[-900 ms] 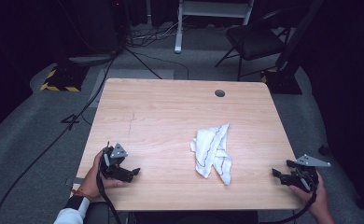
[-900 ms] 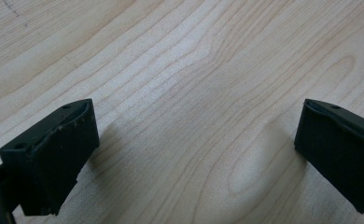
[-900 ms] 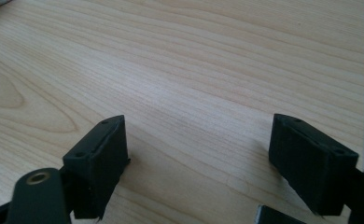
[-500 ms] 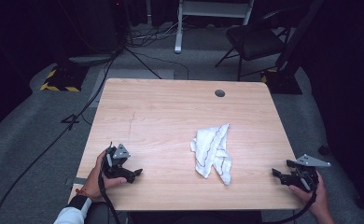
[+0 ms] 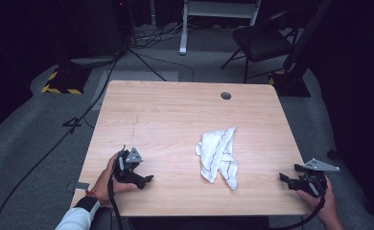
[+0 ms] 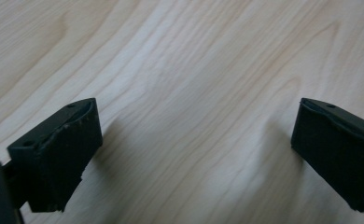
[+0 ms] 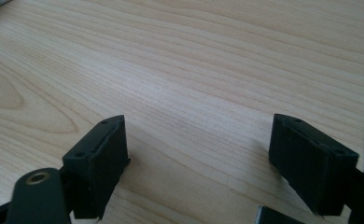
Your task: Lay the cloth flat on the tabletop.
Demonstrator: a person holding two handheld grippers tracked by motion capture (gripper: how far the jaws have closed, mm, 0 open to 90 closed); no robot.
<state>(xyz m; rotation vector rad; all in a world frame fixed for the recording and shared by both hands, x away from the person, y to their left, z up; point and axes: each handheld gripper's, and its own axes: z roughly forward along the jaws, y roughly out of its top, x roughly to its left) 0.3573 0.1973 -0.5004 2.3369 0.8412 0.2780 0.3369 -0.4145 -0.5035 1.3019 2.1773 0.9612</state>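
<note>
Only a crumpled white cloth lies right of the surface's middle; bare wood runs to every edge

Matt pale wood table, crumpled white cloth, matt black tongs.

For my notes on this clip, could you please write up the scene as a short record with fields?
surface: wooden table, round hole near its far edge
item: crumpled white cloth, lying right of the table's centre, touched by neither gripper
left gripper: jaws open, nothing between them, low over the near left of the table
right gripper: jaws open, nothing between them, at the near right edge
surroundings: dark room, black chair and floor cables beyond the table
</note>
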